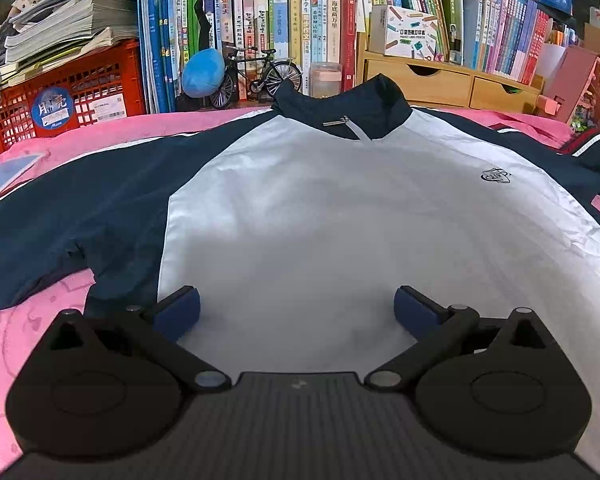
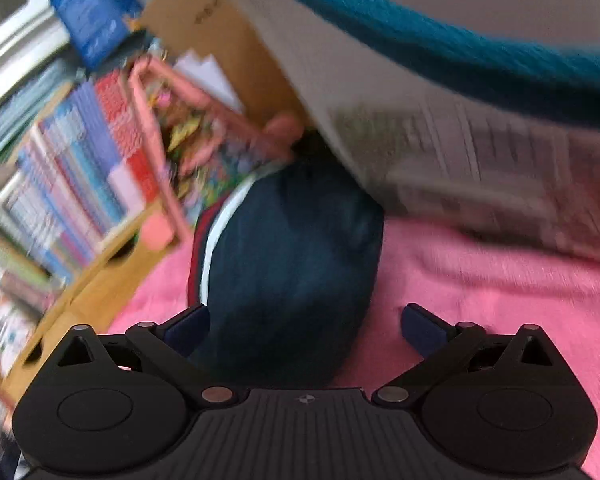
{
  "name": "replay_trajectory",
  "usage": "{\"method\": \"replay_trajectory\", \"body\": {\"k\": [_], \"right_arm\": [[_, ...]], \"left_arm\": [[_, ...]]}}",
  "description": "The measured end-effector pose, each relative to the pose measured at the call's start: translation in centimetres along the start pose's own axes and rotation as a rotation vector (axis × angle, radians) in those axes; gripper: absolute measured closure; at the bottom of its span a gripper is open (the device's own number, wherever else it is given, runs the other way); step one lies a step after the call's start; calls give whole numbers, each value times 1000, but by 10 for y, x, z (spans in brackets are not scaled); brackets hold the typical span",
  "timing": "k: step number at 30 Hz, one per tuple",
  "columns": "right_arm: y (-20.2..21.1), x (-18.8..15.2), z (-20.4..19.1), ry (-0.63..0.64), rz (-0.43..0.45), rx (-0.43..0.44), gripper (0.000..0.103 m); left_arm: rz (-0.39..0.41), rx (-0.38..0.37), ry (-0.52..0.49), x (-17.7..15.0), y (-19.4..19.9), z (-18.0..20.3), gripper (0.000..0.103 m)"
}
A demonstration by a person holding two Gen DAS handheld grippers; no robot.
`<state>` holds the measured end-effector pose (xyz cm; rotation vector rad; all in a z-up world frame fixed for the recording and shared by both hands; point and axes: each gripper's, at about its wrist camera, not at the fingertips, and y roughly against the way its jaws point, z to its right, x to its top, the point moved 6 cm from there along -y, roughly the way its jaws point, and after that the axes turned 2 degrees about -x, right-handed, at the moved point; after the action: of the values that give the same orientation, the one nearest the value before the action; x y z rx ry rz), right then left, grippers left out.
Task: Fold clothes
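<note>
A white and navy zip-neck jacket lies spread flat, front up, on a pink sheet, collar toward the bookshelf. My left gripper hovers open over the jacket's white lower front, nothing between its blue pads. The left sleeve stretches out to the left. In the blurred right wrist view, the jacket's other navy sleeve, with a red and white stripe along its edge, runs away over the pink sheet. My right gripper is open around that sleeve, the cloth lying between its fingers.
Behind the jacket stand rows of books, a red crate under stacked papers, a model bicycle, a blue plush and wooden drawers. A cardboard box and a printed white box crowd the sleeve end.
</note>
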<state>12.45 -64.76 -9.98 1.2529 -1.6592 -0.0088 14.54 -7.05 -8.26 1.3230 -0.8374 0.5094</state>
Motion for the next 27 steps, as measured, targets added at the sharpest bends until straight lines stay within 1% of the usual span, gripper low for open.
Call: {"method": "replay_trajectory", "body": {"k": [1,2,3,4,5,6,9,11,13,15,16,18,20,21,22,24,26,27], "right_arm": [[-7,2,1,-12,16,-8,2],[-12,4,2,-13,8,-23,10],[-17,5,2,-14,0,-39,21],[-22,6,3,-15,-9,-54,59],[-27,8,4,-18,-19,-68,91],[-28,8,3,-27,-42,-71,91],[-16,14,-15,14,-8,-45,94],[3,17,-43,110,55,-4,94],[25,11,-79,243,98,55,94],[48,-8,-121,412,109,148,94],[59,-25,-144,514,106,194,94],[79,-64,-183,719,100,269,94],[92,-110,-211,895,55,350,92],[93,-135,-218,970,26,366,90],[94,-159,-224,1043,-3,379,87],[89,-189,-224,1120,-69,365,76],[84,-210,-216,1160,-148,355,44],[86,-211,-215,1148,-169,369,38]], "left_arm": [[0,1,2,1,-1,0,0],[0,2,3,1,-1,0,0],[0,3,5,2,-2,1,0],[0,3,6,2,-2,1,0],[1,4,7,2,-2,1,0],[1,4,8,2,-2,1,0],[2,3,11,3,-3,1,0],[3,2,13,3,-3,1,0],[6,-1,17,3,-3,0,0],[8,-4,21,3,-2,0,0],[8,-5,22,3,-2,-1,0],[9,-6,21,3,-2,0,0],[11,-9,23,2,-1,-1,0],[12,-10,24,2,-1,-1,0],[13,-12,25,2,-1,-1,0],[15,-16,28,1,-1,-2,0],[17,-20,31,1,-1,-2,0],[18,-22,33,1,0,-2,0]]}}
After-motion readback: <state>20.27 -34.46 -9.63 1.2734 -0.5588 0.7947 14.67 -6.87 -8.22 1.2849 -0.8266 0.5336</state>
